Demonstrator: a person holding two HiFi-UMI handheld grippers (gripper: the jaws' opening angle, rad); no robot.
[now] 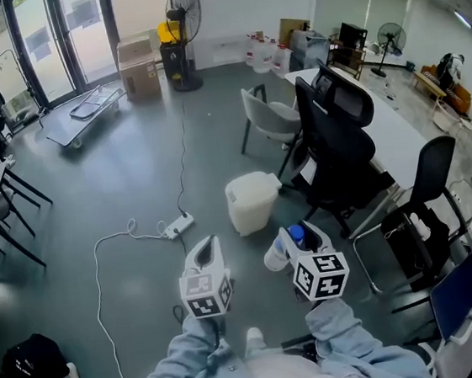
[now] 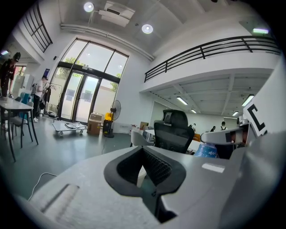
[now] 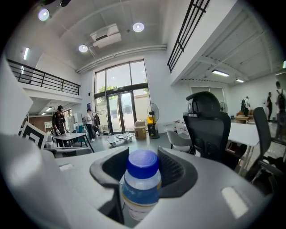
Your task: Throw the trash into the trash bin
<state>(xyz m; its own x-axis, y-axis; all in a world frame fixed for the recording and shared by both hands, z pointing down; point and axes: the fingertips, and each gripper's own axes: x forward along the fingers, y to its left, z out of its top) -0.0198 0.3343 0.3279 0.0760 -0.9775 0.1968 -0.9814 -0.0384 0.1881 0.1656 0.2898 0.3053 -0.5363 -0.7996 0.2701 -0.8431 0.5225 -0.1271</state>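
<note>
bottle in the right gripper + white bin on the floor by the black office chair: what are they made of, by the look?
Bottle: thin plastic, probably PET, glossy. It has a pale translucent wall and a blue label band. Its cap is opaque blue, likely a harder plastic.
Bin: seemingly white moulded plastic with a dull finish, going by its even colour and rounded edges. It is too small to be sure.

Steeply down from head height, and close along the fingers (image 2: pixel 157 166), nearly level, in both gripper views, all sharing the black office chair (image 1: pixel 338 138).
</note>
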